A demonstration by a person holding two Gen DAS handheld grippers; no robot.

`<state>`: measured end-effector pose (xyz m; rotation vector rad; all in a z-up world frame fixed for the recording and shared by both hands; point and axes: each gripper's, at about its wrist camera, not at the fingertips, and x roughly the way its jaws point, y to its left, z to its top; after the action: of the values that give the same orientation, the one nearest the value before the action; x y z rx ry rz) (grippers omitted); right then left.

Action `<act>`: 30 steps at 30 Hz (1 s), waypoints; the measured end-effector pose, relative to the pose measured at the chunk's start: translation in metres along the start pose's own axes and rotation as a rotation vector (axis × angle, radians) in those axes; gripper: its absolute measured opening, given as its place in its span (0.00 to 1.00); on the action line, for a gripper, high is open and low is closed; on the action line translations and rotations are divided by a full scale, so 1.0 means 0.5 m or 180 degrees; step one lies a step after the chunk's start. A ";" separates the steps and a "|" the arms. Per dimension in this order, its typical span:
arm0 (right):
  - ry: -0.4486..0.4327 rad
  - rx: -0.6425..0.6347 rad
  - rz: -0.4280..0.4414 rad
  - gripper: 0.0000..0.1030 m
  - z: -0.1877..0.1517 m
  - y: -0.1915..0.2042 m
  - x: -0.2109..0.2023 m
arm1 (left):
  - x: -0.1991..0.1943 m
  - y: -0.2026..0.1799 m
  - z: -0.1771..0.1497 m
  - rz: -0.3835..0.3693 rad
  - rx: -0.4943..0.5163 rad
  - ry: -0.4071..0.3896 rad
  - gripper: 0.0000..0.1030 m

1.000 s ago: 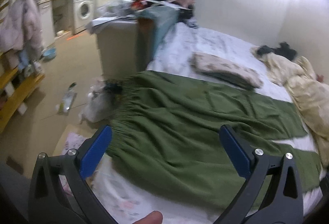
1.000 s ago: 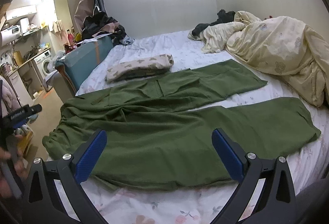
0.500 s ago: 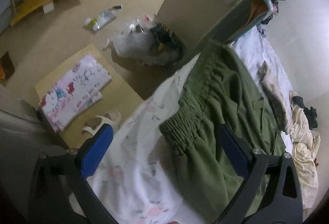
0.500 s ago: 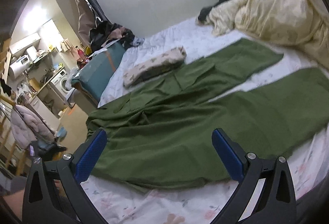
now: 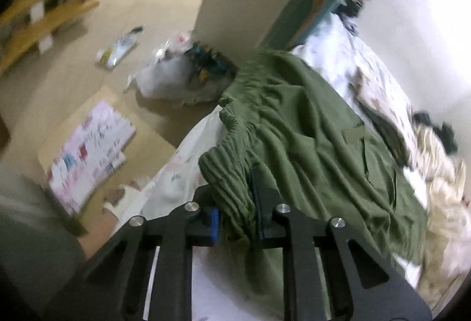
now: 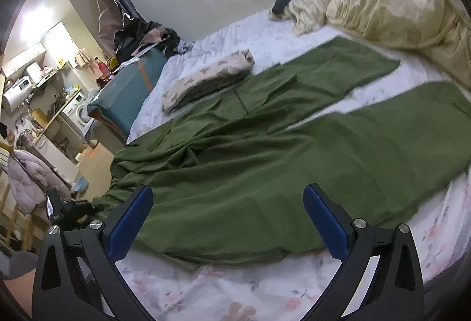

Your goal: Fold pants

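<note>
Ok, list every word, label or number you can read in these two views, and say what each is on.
No text can be read.
Printed sheet on the floor: coloured marks, too blurred.
Flat packet on the floor: label too blurred.
Washing machine and white appliance: markings too small.

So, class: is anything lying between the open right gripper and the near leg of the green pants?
Nothing visible does. The right gripper hangs open over the green pants, with only bare cloth and the floral sheet below. The folded patterned garment lies beyond the pants. The left gripper has just closed on the waistband.
</note>
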<state>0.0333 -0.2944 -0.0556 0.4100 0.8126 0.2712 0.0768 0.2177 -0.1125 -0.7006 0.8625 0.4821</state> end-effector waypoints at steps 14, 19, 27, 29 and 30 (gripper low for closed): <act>0.0985 0.2443 0.0245 1.00 -0.184 -0.224 0.209 | -0.025 -0.070 0.024 0.0429 0.0650 0.0116 0.12; 0.0200 0.2781 -0.0463 1.00 -0.097 -0.377 0.128 | -0.015 -0.068 0.016 0.0462 0.0657 0.0146 0.12; -0.0673 0.3595 -0.0966 1.00 0.006 -0.636 0.000 | 0.000 -0.062 0.018 0.0508 0.0649 0.0211 0.12; -0.0814 0.3622 -0.1279 0.99 0.029 -0.676 -0.032 | 0.001 -0.059 0.019 0.0512 0.0631 0.0228 0.12; -0.0846 0.3651 -0.1388 0.96 0.039 -0.697 -0.043 | 0.002 -0.057 0.019 0.0515 0.0622 0.0239 0.12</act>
<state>0.0607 -0.6168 -0.1876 1.2825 0.7076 -0.6940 0.1004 0.2052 -0.0989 -0.4739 1.0272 0.5102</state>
